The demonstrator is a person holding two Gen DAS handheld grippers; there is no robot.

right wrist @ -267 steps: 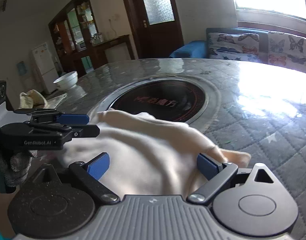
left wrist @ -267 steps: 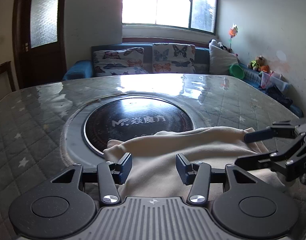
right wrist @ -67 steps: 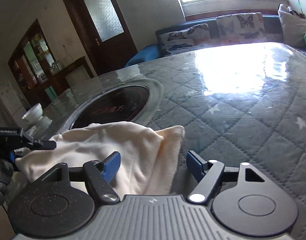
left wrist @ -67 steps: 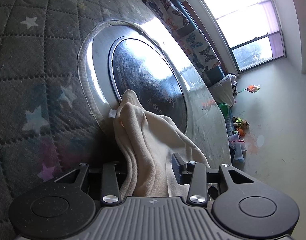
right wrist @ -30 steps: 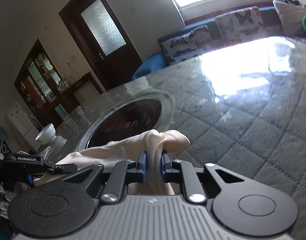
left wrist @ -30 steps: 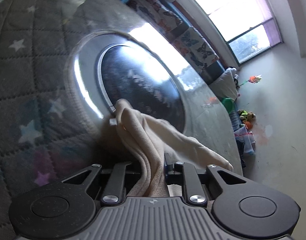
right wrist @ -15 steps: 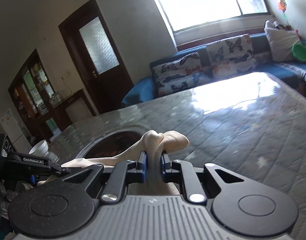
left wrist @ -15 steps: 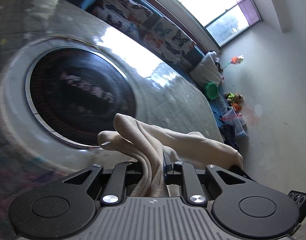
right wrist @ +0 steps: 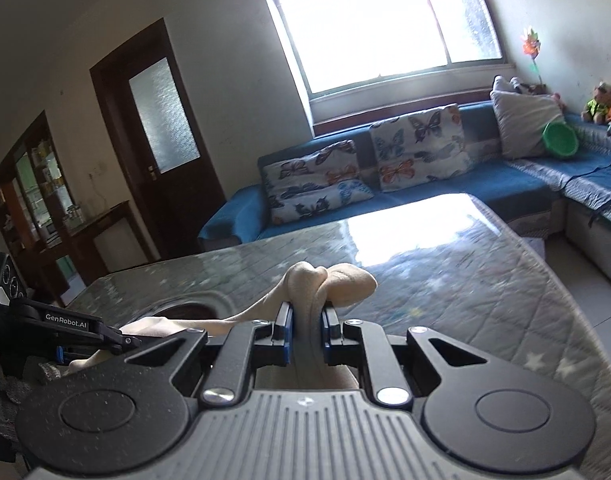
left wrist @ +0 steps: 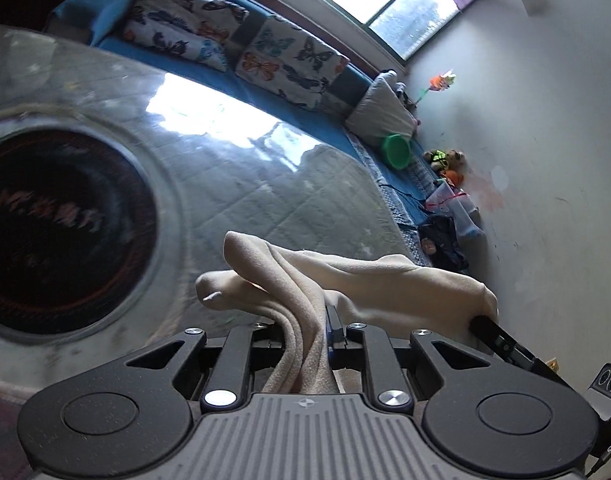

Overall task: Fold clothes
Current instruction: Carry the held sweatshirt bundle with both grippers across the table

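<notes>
While both grippers are raised above the worktop (left wrist: 265,184), a cream garment (left wrist: 369,284) hangs stretched between them, clear of the quilted, glass-topped surface. In the left wrist view the left gripper (left wrist: 309,332) has its jaws pressed together on a bunched fold of the cloth: the fabric runs down between the two fingers into the gripper body, and two rounded lobes of it stick out past the fingertips, toward the dark round cooktop (left wrist: 57,232) set into the worktop. From that pinch the cloth spans to the right, where its far corner sits at the black finger (left wrist: 501,340) of the other gripper.

In the right wrist view the right gripper (right wrist: 304,330) likewise pinches the garment (right wrist: 329,284), its blue-padded jaws nearly closed with a narrow band of cloth squeezed upright between them. A knot-like bulge of fabric sits just beyond the fingertips, and the rest trails leftward and downward to the left gripper (right wrist: 117,340), seen side-on at the left edge of the frame. Behind the worktop stands a blue sofa (right wrist: 505,184) with butterfly-print cushions (right wrist: 417,144).
</notes>
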